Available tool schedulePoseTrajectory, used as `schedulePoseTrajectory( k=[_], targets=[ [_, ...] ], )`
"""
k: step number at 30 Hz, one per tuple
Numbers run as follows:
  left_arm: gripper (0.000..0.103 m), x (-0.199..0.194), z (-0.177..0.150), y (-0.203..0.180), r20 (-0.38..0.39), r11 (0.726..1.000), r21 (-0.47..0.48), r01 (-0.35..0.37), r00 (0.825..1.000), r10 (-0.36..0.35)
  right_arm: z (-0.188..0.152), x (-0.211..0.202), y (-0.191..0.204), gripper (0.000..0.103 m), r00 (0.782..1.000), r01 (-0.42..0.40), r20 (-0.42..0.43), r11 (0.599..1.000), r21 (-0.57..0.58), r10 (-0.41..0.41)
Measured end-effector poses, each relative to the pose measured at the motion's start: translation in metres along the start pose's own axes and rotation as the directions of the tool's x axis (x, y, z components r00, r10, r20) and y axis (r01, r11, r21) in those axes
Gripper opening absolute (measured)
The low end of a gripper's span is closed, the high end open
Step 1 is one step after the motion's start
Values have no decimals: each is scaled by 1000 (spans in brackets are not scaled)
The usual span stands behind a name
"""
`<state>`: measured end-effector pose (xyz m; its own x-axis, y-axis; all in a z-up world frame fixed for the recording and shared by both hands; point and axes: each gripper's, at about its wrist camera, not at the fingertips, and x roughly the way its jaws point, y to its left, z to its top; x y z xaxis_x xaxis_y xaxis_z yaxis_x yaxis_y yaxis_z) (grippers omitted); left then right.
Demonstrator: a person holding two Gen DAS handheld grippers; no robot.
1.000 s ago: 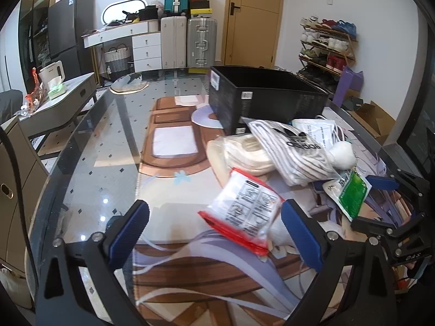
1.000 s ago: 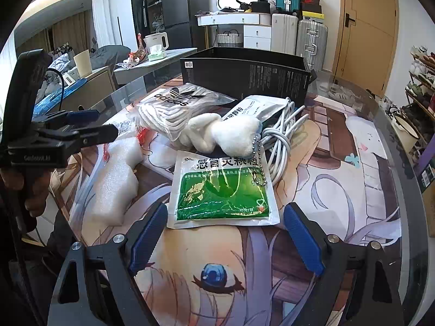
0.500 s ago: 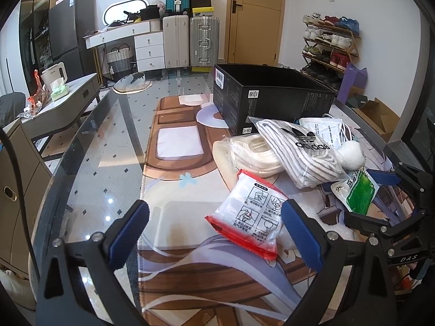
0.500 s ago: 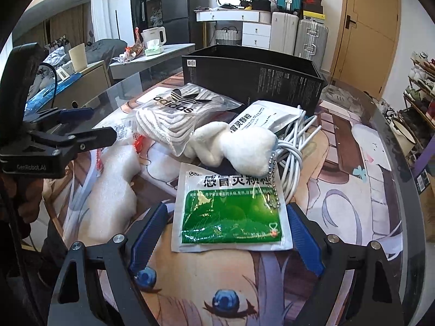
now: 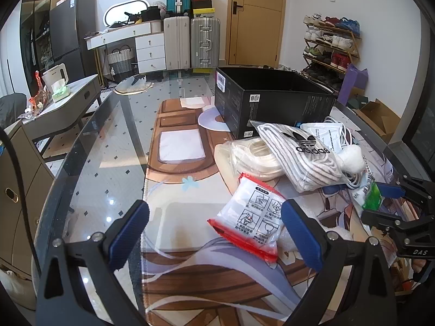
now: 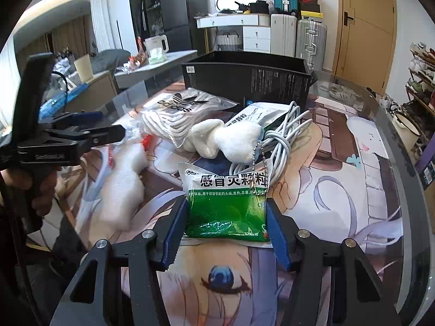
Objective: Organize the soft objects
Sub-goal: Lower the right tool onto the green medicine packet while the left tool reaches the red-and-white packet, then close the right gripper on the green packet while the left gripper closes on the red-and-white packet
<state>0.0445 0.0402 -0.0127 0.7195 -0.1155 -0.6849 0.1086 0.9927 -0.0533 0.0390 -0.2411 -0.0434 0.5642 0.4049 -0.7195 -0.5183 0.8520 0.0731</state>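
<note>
Glass table, printed mat (image 6: 339, 190), black box (image 6: 244, 78) at the back. The right gripper (image 6: 226, 226) straddles the green sachet (image 6: 227, 203), pads seemingly touching its side edges, maybe not yet clamped. The sachet's long axis runs away toward the box. The left gripper (image 5: 214, 233) gapes empty, red-edged packet (image 5: 251, 221) just ahead.
</note>
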Motion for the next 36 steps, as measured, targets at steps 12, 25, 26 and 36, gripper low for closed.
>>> schedulePoseTrajectory(
  k=[12,25,26,36],
  targets=[
    [97,5,-1,-4,-26,1000,24,-15,1000,16,-2,-39,-2,56,987,-51,153,998,30,46],
    [94,11,-2,-13,-56,997,63,34,998,-31,0,-35,-5,56,989,-47,141,998,32,42],
    [82,12,-2,-12,-62,997,60,45,997,-41,1,-35,-5,57,989,-48,141,998,33,43],
    [56,3,-5,-19,-51,993,89,79,996,-75,2,-35,-7,56,988,-41,149,999,33,36]
  ],
)
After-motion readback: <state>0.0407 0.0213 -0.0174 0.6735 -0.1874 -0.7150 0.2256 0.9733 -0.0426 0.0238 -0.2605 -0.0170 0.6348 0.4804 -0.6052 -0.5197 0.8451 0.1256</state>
